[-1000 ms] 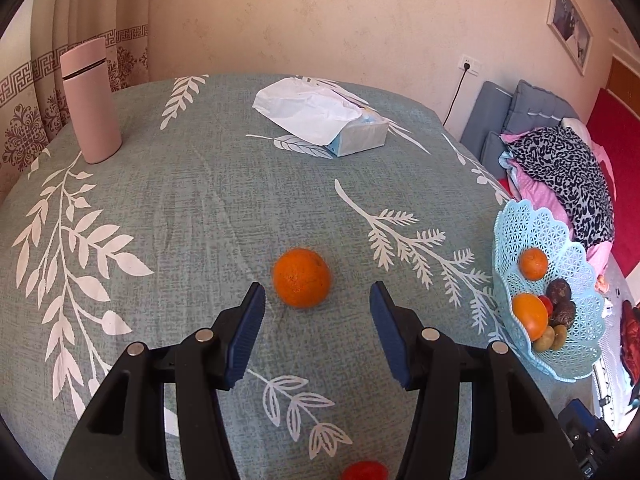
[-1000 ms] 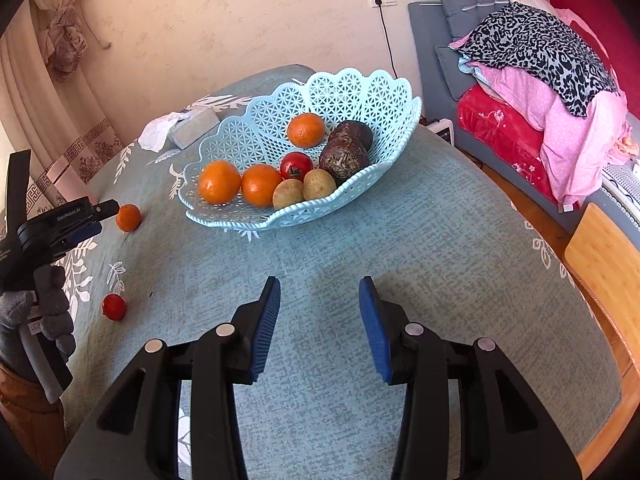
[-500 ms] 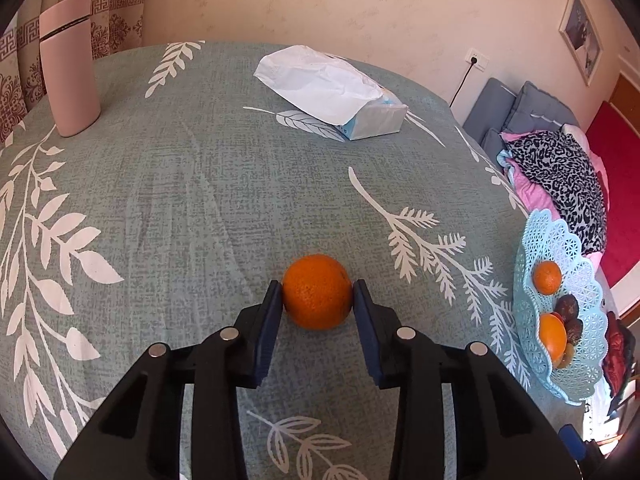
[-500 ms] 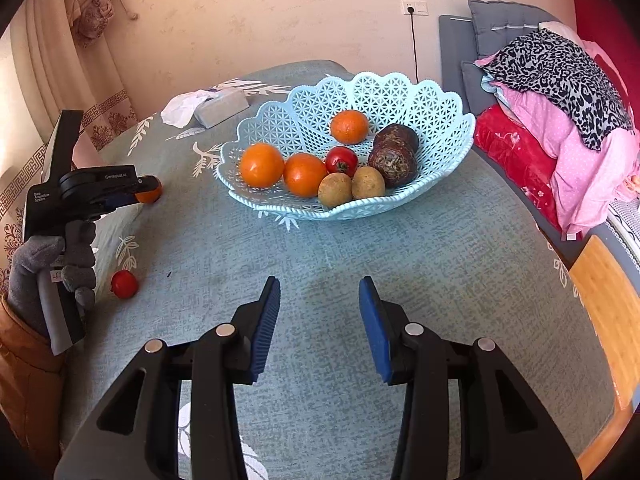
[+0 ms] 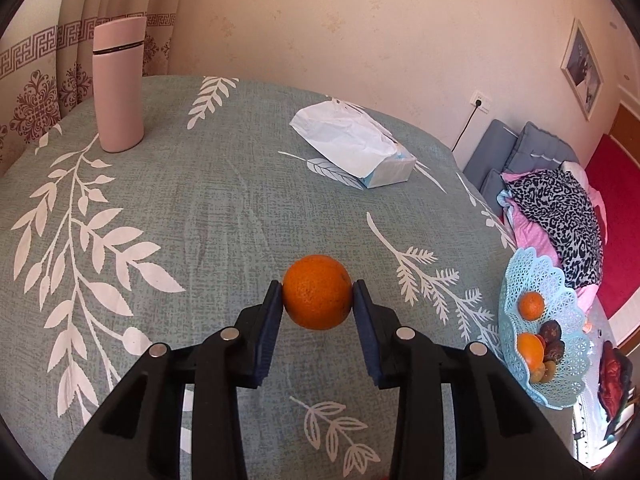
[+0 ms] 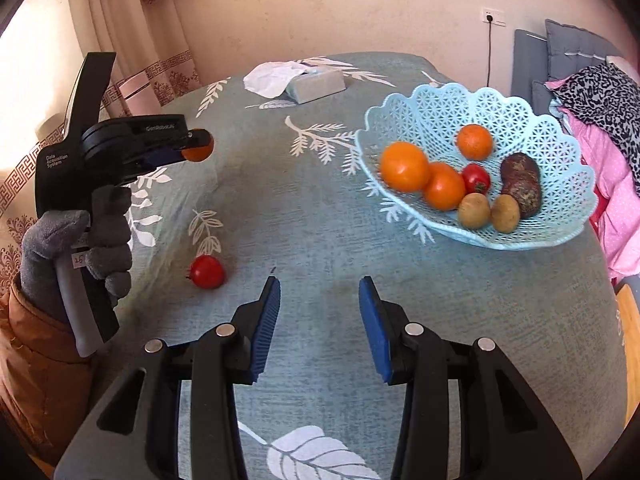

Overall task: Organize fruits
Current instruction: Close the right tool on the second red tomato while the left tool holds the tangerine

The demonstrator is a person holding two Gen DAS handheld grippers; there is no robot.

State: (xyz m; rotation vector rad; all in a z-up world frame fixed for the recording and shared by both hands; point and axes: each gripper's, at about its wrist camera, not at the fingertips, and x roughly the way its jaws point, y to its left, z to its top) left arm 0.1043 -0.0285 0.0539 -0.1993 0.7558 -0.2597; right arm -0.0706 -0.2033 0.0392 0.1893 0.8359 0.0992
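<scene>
**Orange pinched in the left fingers, right fingers spread over bare cloth**

The left gripper point(image 5: 318, 300) has its two blue pads pressed against the sides of an orange point(image 5: 317, 292), one pad on each flank, the fruit sitting right at the fingertips. In the right wrist view the same gripper point(image 6: 192, 145) shows side-on, held by a grey-gloved hand point(image 6: 86, 240) with a brown sleeve point(image 6: 36, 360) below it, and the orange point(image 6: 199, 151) pokes out past the tips, clear above the table point(image 6: 312, 240).

Beyond the left fingers, further across the leaf-patterned cloth, lies a tissue box point(image 5: 360, 152); far off to the fingers' left stands a pink flask point(image 5: 119, 84). Well out to their right, at the table's edge, sits the blue basket point(image 5: 560, 384).

The right gripper point(image 6: 319, 284) has its fingers spread apart with nothing between them, only cloth under the gap. Just off the left fingertip lies a tomato point(image 6: 207, 272) on the table, near but not touching. Ahead and to the right of these fingers is the basket point(image 6: 440, 104), holding three oranges, a second tomato point(image 6: 476, 178), two brownish kiwi-like fruits and a dark, rough-skinned one; I cannot tell what that last fruit is. The tissue box point(image 6: 316, 84) lies far ahead, beyond the fingertips.
</scene>
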